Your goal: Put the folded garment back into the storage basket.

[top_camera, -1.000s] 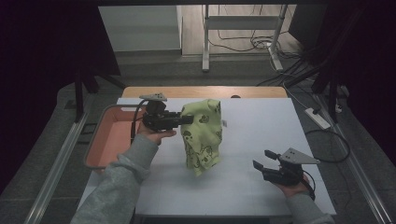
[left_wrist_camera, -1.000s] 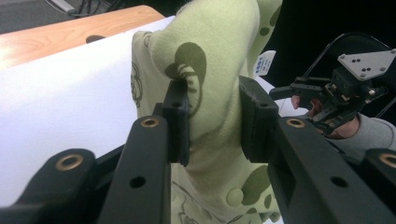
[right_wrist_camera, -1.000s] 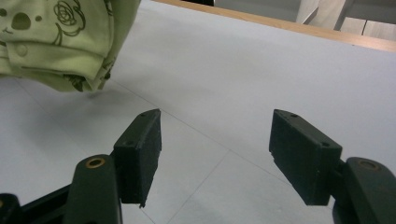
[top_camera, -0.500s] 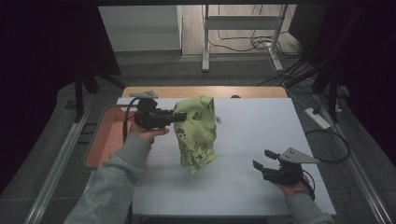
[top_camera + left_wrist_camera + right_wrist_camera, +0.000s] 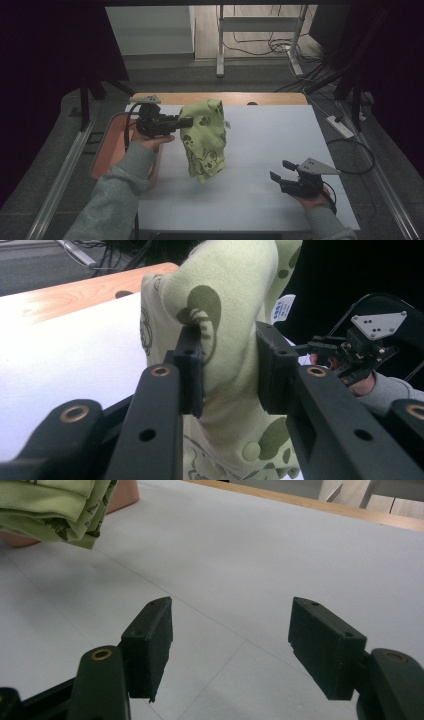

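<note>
- Cloth in the spotlight: a soft, pale green knit with dark green printed blobs and curls, bunched up and hanging off the table in loose folds.
- Up close in the left gripper view, the cloth looks fuzzy and thick, folded over itself into a rounded hump at the top.
- Left gripper has it, jaws pinching a fat wad of that fabric near the upper edge; in its own view the left gripper squeezes the cloth from both sides, black pads pressed into it.
- Long axis runs top to bottom: the bundle dangles from the pinch, wider up high, tapering to a ragged lower end that points down at the white tabletop, over its left half.
- In the right gripper view, the bottom of the cloth shows as stacked layered hems in the top left corner.
- A small white tag sticks out on the cloth's right edge.
- Right gripper sits low over the near right part of the table, well apart from the cloth; its blocky black jaws are spread with nothing between them, the right gripper looking across smooth, matte white board.
- An orange tray with rounded corners lies at the table's left edge, beside the left forearm's grey sleeve.
- A strip of wood borders the far side.
</note>
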Demonstrator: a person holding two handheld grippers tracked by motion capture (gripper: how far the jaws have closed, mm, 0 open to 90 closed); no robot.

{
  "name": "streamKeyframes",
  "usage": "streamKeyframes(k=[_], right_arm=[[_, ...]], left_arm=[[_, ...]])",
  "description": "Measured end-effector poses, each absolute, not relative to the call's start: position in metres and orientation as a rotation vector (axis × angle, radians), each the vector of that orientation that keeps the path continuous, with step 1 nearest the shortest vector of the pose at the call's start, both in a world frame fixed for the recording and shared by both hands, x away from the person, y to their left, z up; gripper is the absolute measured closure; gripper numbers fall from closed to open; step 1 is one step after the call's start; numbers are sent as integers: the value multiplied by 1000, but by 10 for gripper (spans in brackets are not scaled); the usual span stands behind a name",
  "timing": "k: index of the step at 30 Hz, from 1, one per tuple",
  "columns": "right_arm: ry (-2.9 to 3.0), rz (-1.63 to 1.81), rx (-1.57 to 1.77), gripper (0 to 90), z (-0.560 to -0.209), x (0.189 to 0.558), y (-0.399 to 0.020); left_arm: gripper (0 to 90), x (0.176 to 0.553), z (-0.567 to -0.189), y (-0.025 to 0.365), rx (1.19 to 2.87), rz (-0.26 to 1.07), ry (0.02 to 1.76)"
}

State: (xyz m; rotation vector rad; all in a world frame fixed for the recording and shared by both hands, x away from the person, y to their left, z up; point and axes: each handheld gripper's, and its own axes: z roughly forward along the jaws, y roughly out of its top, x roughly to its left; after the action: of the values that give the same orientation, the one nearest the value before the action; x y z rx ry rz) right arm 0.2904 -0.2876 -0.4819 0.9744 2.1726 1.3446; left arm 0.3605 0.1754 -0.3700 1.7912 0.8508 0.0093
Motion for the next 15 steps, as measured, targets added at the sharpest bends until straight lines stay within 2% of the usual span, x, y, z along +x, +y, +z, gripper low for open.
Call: streamKeyframes(k=[15], right_arm=[[2174,1339,977,346,-482,290,-288]], left_arm=[[681,358,-365,187,1778,29,861]])
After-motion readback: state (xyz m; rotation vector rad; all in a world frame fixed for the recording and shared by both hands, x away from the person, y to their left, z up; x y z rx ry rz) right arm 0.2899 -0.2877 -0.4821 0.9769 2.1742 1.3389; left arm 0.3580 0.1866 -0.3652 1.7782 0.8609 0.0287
